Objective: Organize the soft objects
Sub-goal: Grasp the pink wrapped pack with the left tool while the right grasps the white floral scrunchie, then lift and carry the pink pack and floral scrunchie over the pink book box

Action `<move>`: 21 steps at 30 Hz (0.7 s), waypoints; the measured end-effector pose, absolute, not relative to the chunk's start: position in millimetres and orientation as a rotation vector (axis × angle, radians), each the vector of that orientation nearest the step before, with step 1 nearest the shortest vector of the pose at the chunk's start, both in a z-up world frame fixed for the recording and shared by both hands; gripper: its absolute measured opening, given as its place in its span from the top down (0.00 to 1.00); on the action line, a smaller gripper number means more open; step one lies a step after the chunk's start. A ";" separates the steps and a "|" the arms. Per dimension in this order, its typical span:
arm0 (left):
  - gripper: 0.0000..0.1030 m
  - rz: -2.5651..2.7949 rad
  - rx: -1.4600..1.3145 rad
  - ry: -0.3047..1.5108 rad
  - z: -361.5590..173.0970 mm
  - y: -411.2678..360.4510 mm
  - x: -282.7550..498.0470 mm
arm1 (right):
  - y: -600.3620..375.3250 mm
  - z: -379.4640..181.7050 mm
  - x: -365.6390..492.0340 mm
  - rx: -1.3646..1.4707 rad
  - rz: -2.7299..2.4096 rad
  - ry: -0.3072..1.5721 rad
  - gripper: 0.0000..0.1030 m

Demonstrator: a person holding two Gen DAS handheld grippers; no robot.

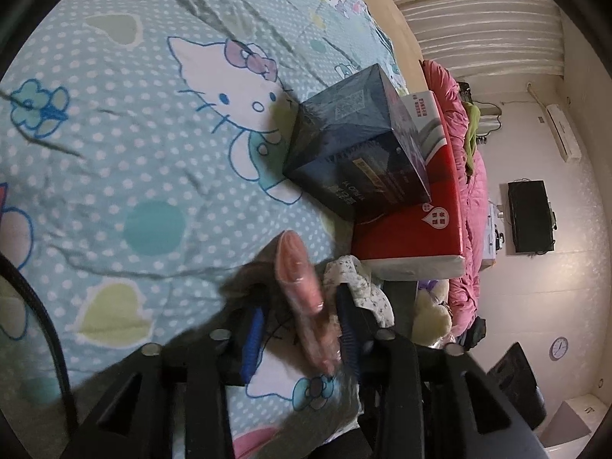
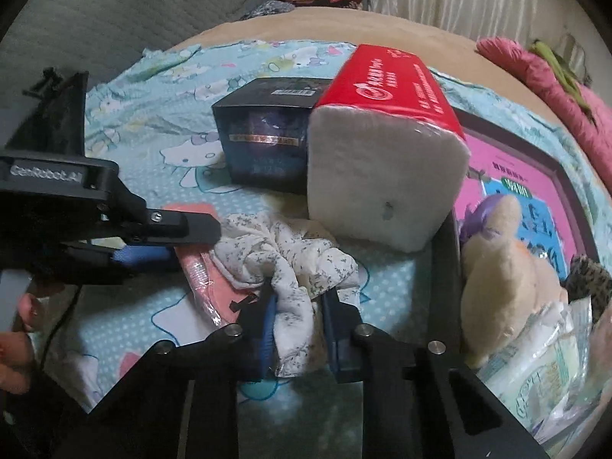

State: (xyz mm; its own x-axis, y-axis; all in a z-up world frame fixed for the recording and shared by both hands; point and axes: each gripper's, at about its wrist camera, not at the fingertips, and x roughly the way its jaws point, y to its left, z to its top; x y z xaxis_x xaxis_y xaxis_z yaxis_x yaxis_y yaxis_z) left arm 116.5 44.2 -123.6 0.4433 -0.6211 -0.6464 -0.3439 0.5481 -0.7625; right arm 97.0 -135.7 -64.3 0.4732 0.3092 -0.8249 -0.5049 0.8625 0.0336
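On the cartoon-print bed (image 2: 160, 160), right tongs (image 2: 298, 306) clamp the near end of the floral cloth (image 2: 283, 252); left tongs (image 2: 191, 244) grip the pink packet (image 2: 206, 287) just left.

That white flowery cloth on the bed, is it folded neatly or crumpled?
Crumpled. The white floral cloth lies in a bunched heap beside the red tissue pack, one end pinched in the right gripper.

The cloth (image 2: 290, 264) lies before the tissue pack (image 2: 386, 176), box (image 2: 267, 141) to its left.
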 end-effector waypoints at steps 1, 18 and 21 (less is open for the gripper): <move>0.81 -0.227 -1.024 1.149 -123.9 41.3 117.3 | -137.0 -62.7 96.5 -0.222 0.505 0.953 0.81; 0.83 -0.215 -0.963 1.088 -95.8 50.0 94.3 | -158.1 -22.5 71.1 -0.184 0.504 0.851 0.83; 0.83 -0.204 -0.896 1.068 -76.5 45.9 89.1 | -160.8 -12.7 66.4 -0.176 0.511 0.827 0.83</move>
